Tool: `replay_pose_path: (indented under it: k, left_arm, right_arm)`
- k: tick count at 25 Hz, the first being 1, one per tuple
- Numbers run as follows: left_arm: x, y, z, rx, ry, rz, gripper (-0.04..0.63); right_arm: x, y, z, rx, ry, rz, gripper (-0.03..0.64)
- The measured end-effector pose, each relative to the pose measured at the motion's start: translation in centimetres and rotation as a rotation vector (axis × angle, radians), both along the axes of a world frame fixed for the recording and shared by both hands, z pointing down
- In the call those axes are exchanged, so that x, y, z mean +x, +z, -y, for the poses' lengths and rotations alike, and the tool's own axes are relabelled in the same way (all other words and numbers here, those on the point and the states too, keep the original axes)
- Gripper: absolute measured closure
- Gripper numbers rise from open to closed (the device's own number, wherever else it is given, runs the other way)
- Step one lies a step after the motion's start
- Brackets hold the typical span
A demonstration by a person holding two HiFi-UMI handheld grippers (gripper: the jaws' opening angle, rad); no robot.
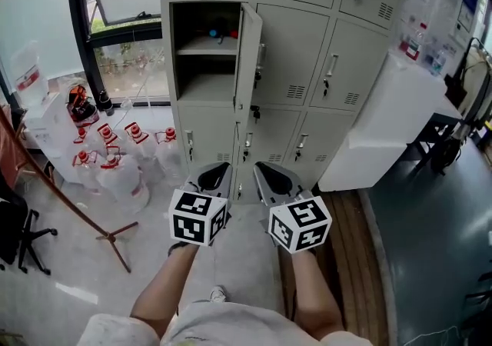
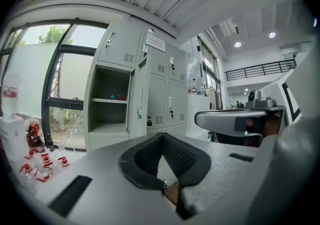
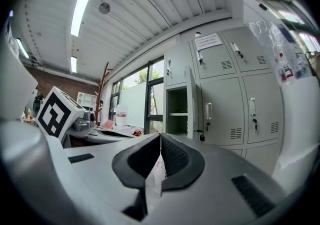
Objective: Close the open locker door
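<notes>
**Head view.** The left gripper (image 1: 214,177) and right gripper (image 1: 275,181) are held side by side, each carrying its marker cube, both aimed at the locker bank (image 1: 307,52). The open locker door (image 1: 250,60) stands ahead of and above both tips, well apart from them, swung out from the right edge of its open compartment (image 1: 204,68). Water bottles (image 1: 115,164) sit on the floor to the left of the left gripper. **Left gripper view.** The jaws are pressed together at their tips with nothing between them. The open locker door (image 2: 138,94) rises beyond and slightly left of the tips, with the shelved compartment (image 2: 108,100) further left. The right gripper (image 2: 230,119) lies to the right. **Right gripper view.** The jaws are likewise closed and empty. The door (image 3: 192,104) appears edge-on beyond and just right of the tips, while the left gripper's marker cube (image 3: 57,111) lies to the left.
</notes>
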State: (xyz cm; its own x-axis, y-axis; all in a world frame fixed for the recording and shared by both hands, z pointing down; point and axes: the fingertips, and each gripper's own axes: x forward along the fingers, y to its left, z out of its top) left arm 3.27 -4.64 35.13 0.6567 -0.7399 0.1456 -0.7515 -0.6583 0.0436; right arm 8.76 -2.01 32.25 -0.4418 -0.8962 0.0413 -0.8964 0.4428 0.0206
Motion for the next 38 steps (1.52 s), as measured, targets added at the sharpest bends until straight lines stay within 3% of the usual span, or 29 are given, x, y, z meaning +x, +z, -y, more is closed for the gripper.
replay_pose_path:
  k: [15,18,26,38]
  left_arm:
    - [-0.7,0.3,8.5,-0.014,0.086,-0.022,0.588]
    - [-0.2,0.1,10.0,-0.015,0.083,-0.026,0.589]
    - [1.5,-0.4,14.3,0.008,0.016,-0.006,0.589]
    - [3.1,-1.8,19.5,0.036,-0.114,-0.021,0.589]
  right_arm:
    - [0.6,-3.0,10.1,0.035,0.046,0.005,0.609]
    - [0.9,-2.9,11.9,0.034,0.024,0.016,0.575]
    - [2.7,-2.9,16.5,0.051,-0.068,0.024,0.548]
    - [3.6,-4.5,20.7,0.094,-0.288,0.048,0.513]
